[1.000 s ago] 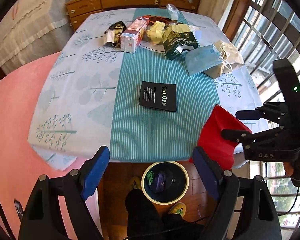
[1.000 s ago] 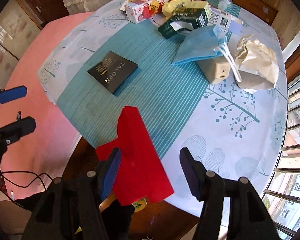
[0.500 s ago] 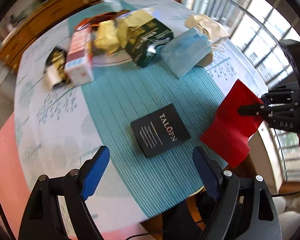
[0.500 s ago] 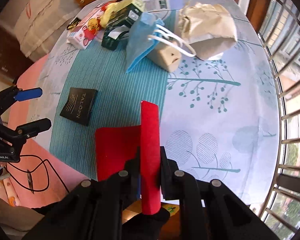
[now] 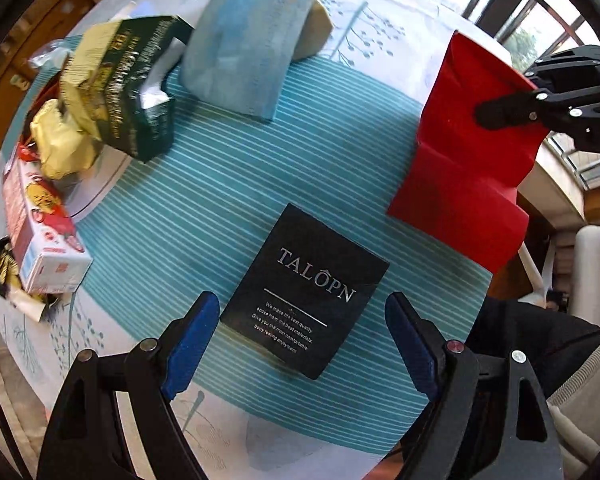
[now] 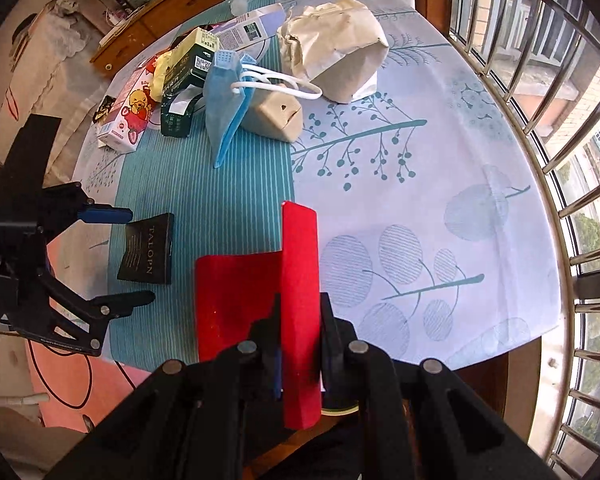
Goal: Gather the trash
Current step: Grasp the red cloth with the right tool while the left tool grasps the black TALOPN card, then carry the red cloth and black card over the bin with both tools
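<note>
Red folded paper (image 6: pixel 300 280) clamped in right gripper (image 6: pixel 300 320), left gripper (image 5: pixel 302 340) agape

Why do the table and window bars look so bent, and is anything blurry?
Fisheye lenses: the left wrist view bulges the striped teal tablecloth, with the blue face mask near the rim slightly soft; the right wrist view bows the metal window bars, and daylight outside looks washed out.

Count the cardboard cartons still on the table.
2: a pink milk carton at the far left, a dark green box beside the blue mask. Others may be hidden.
</note>
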